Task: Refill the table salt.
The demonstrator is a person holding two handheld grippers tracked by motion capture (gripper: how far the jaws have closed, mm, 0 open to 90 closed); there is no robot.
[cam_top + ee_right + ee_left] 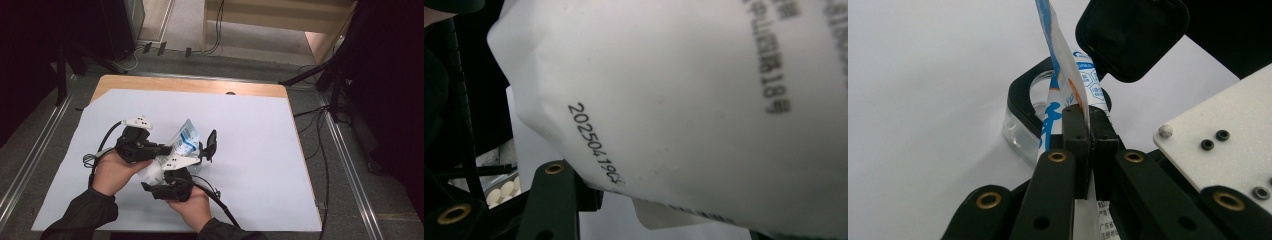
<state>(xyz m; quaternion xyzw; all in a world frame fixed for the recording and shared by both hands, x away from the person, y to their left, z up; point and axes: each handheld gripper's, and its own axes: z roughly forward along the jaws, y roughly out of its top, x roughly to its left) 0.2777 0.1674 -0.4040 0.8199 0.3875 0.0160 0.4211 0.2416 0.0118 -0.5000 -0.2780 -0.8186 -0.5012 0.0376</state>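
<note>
Left hand-held gripper (1087,130) clamped tight on edge of white-blue pouch (1060,75), held upright above open clear jar (1023,120), likely for pouring. Right hand-held gripper (574,200) half-spread around pouch body, behind jar; pad contact unclear. Hinged black lid (1133,35) tipped back over jar.

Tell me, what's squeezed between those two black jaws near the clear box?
In the left gripper view, the left hand-held gripper pinches the blue-and-white pouch above the clear container.

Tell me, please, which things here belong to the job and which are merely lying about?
In use:
- white and blue printed plastic pouch
- clear square container with hinged black lid
- left hand-held gripper
- right hand-held gripper

Lying about:
- black floor cables
</note>
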